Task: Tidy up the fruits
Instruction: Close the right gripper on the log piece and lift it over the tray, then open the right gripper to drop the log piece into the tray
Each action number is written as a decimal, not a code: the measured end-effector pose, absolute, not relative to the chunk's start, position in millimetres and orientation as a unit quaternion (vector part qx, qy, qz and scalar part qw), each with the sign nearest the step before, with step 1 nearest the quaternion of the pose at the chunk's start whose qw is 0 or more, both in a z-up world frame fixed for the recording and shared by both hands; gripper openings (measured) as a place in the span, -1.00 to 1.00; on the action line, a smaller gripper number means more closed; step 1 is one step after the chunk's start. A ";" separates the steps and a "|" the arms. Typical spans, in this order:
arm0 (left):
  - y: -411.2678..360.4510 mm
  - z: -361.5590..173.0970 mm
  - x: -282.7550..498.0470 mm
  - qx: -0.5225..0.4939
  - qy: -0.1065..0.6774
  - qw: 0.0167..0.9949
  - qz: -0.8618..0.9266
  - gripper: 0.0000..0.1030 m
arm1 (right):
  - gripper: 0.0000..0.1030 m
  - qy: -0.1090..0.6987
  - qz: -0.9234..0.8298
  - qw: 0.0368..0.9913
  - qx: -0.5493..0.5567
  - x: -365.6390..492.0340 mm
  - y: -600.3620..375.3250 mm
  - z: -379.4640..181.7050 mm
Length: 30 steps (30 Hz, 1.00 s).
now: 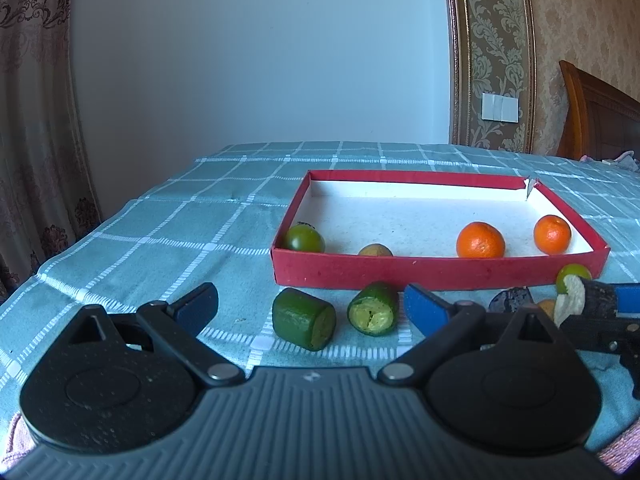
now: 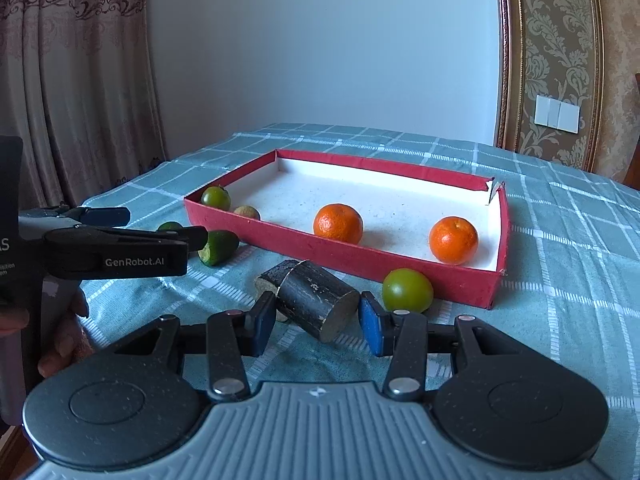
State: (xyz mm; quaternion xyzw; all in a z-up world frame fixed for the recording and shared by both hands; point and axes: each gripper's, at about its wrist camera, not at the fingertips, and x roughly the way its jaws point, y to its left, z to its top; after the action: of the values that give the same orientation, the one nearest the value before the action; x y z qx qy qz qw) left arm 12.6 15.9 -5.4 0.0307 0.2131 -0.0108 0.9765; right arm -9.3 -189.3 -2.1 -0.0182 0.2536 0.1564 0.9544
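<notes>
Around me the room is a plain pale wall (image 1: 256,52), a patterned curtain (image 2: 76,80) to the left and damask wallpaper (image 1: 496,40) with a white switch plate (image 1: 500,107) to the right. My bench is covered by a teal checked cloth (image 1: 160,232), and on it sits a shallow red box (image 2: 340,256) with a white floor. Inside the box lie two oranges (image 2: 338,224) (image 2: 453,240), well apart, with a green round fruit (image 2: 215,198) and a small brownish fruit (image 2: 247,212) at the left end. Outside, just in front of the box wall, a second green round fruit (image 2: 407,290) rests on the cloth. My left fingers (image 1: 308,306) stand wide apart, holding nothing, with two green cut pieces (image 1: 304,324) (image 1: 373,314) lying on the cloth between them. My right fingers (image 2: 316,324) are spread on either side of a dark cylinder piece (image 2: 316,300), which lies tilted on the cloth; the pads (image 2: 370,326) are close to it, but I cannot tell if they touch. A second dark piece (image 2: 272,278) lies just behind it.
</notes>
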 end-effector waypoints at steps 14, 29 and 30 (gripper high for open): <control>16.1 -5.3 12.7 0.027 0.217 0.976 -0.009 0.92 | -0.14 0.247 0.142 0.959 -0.001 -1.4 -202.1 4.6; 19.4 -4.8 14.6 0.015 0.224 0.974 -0.013 0.92 | 0.04 0.221 0.072 0.972 0.046 74.7 -229.3 28.7; 19.8 -4.8 14.7 0.013 0.225 0.974 -0.013 0.92 | 0.08 0.213 0.071 0.973 0.049 72.1 -231.3 30.2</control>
State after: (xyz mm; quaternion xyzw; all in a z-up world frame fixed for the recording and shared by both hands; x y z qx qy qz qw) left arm 14.7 19.8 -4.8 0.0134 0.2249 -0.0132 0.9742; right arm 72.1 -231.3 30.2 0.0490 0.2132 0.0712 0.9732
